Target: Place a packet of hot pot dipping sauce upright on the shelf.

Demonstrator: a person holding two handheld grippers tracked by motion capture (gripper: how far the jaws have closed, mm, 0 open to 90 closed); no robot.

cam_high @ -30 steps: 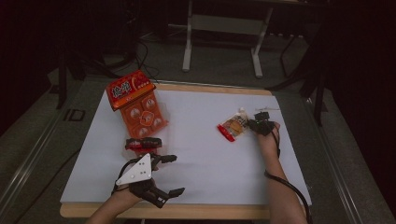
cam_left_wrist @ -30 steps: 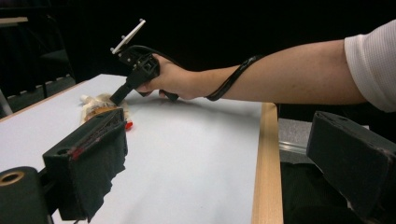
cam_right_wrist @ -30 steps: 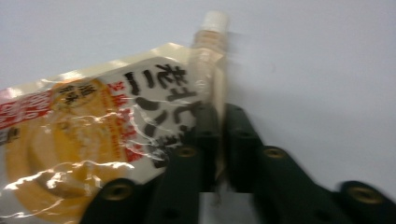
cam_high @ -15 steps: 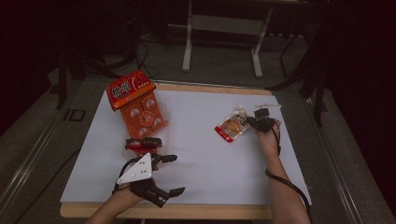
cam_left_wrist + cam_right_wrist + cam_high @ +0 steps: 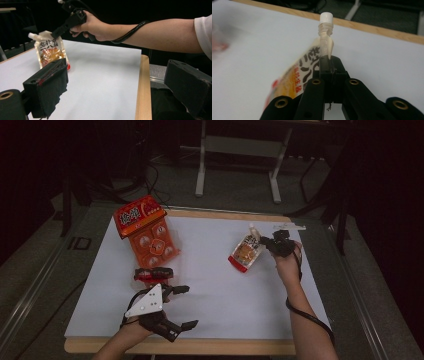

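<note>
Pouch: spouted drink pouch (image 5: 246,251) with orange print and a red lower edge, held off the white table sheet (image 5: 225,290) at the far right of the table; in the left gripper view it (image 5: 50,51) hangs upright with its lower edge at or just over the sheet, though I cannot tell whether it touches; in the right gripper view its white screw cap (image 5: 326,18) stands clear above the jaws
Right gripper: right gripper (image 5: 272,243) clamped tight on the pouch's edge just below the spout; its jaws are pressed together on the film, seen close in its own view (image 5: 329,66); the person's hand (image 5: 287,265) holds it from the near side, its cable looping down the forearm
Left gripper: left gripper (image 5: 182,306) low at the near left of the table, its jaws spread wide with nothing between them; in its own view the two black jaws stand far apart either side of bare sheet
Orange tray: orange pack (image 5: 149,235) with a red label card, lying at the far left of the sheet, well apart from the pouch
Red item: small red and black object (image 5: 152,275) lying on the sheet just beyond the left gripper; too dim to tell what it is
Table: wooden edge (image 5: 210,347) showing along the near side under the sheet
</note>
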